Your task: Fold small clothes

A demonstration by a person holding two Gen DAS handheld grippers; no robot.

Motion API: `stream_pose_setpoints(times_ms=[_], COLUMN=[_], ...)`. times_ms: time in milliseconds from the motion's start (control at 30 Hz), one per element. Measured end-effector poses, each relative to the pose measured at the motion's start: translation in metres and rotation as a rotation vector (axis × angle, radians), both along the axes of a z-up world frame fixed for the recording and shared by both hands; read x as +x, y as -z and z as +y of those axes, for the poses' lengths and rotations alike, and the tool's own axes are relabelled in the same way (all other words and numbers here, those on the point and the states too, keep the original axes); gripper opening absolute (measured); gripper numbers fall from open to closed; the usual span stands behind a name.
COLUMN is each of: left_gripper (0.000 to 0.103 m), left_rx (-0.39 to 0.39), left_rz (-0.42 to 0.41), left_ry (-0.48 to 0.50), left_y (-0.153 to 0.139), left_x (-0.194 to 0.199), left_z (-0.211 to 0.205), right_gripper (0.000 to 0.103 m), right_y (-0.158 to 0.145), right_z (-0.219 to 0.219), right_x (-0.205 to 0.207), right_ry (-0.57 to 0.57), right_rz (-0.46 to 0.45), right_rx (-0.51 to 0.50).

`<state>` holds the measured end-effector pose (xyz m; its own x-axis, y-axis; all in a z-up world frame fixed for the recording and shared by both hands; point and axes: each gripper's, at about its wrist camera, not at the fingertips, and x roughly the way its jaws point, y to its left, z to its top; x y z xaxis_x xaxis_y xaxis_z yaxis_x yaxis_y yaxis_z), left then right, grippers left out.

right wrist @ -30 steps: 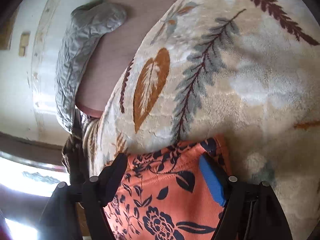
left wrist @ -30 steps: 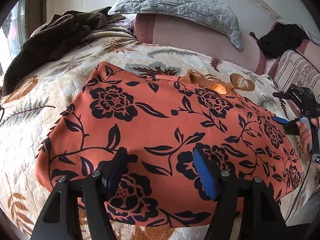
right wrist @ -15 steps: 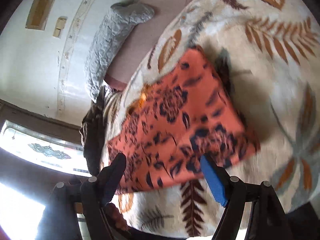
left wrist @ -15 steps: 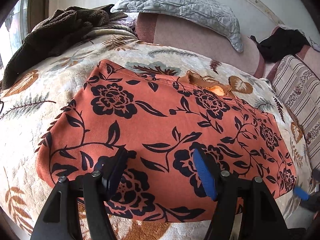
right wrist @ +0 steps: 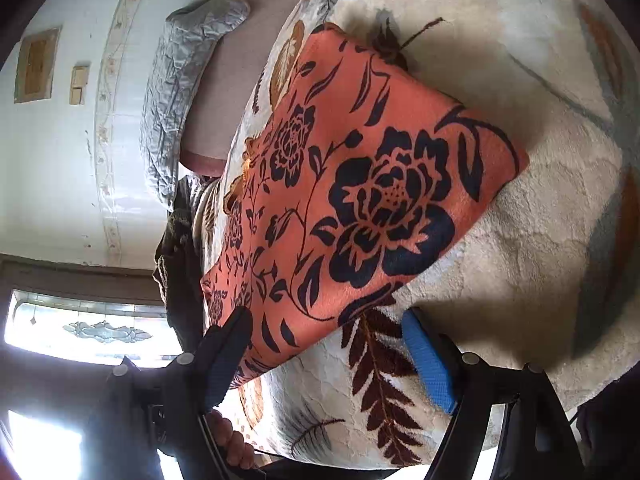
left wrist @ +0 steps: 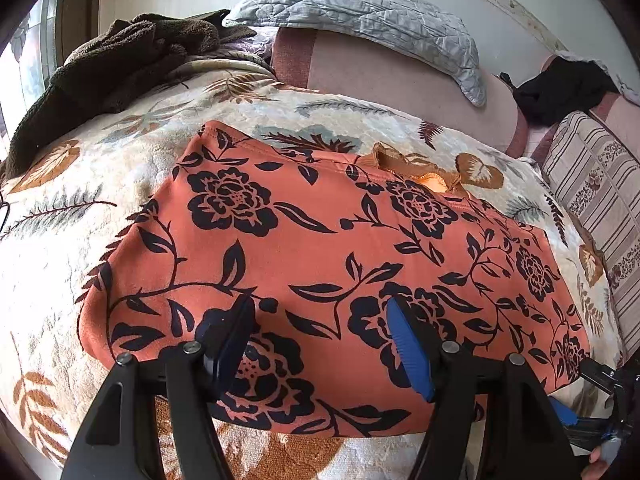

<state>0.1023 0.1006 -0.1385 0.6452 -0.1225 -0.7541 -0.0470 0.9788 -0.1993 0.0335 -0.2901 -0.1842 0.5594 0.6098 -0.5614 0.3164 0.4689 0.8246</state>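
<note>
The left gripper [left wrist: 320,344] hovers spread over the near hem of the orange floral garment [left wrist: 320,248], spread flat on the leaf-print blanket [left wrist: 80,184]. At four o'clock, the right gripper [right wrist: 326,354] gapes empty. Apparently folded once; further folds remain.

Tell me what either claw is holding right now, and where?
Nothing. Left claw and right claw are both open above the orange floral garment, gripping no fabric.
</note>
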Motion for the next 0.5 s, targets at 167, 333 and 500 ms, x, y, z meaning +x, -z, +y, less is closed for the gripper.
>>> stream_pose_setpoints(times_ms=[167, 333, 500], left_gripper=[0.069, 0.069, 0.069], left_rx=[0.0, 0.009, 0.025], left_rz=[0.007, 0.009, 0.008], left_ry=[-0.002, 0.0, -0.004], left_y=[0.001, 0.002, 0.003], left_x=[0.002, 0.004, 0.004], left_z=[-0.001, -0.002, -0.003], right_gripper=[0.081, 0.081, 0.077], right_y=[-0.005, -0.001, -0.006], right_z=[-0.009, -0.016, -0.013], right_x=[0.011, 0.016, 0.021], right_ry=[0.042, 0.107, 0.143], right_rz=[-0.016, -0.018, -0.033], right_rx=[-0.01, 0.015, -0.02])
